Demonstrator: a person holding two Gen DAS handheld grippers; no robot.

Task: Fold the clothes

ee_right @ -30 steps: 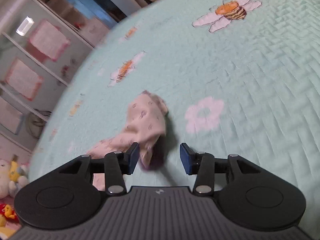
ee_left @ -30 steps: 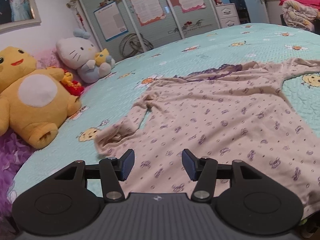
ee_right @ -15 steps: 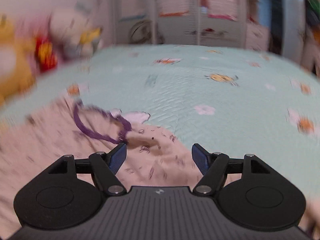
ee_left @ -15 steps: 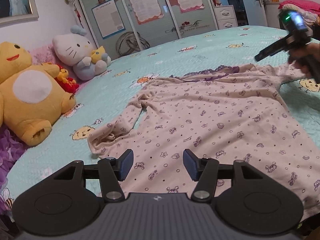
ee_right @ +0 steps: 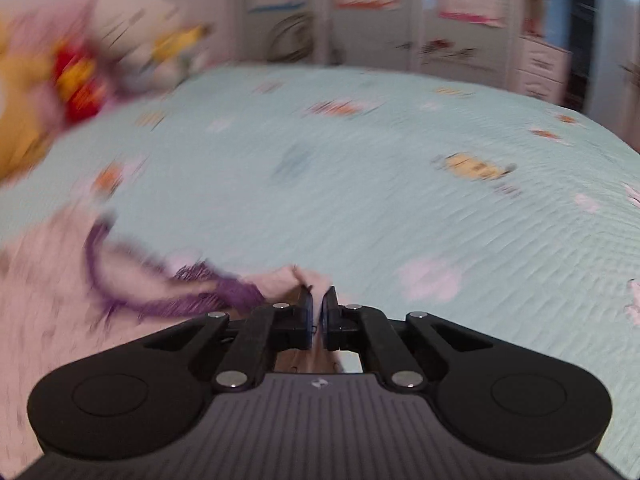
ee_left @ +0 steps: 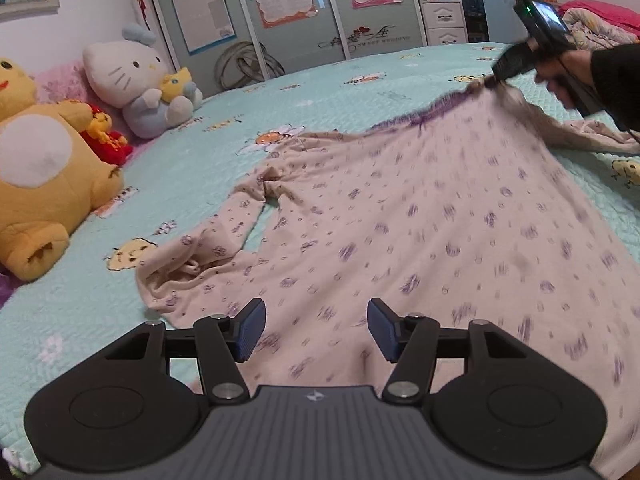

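Bedspread (ee_left: 328, 80) under nightshirt (ee_left: 420, 216), neckline far end.

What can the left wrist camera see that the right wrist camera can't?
Only the left wrist view shows the whole pink top spread out, its crumpled sleeve, the open left gripper above the hem, and the person's hand lifting the shoulder.

Only the right wrist view shows, close up, the right gripper shut on a pinch of fabric beside the purple neckline trim.

Both show the teal bedspread, the plush toys and the wardrobe doors.
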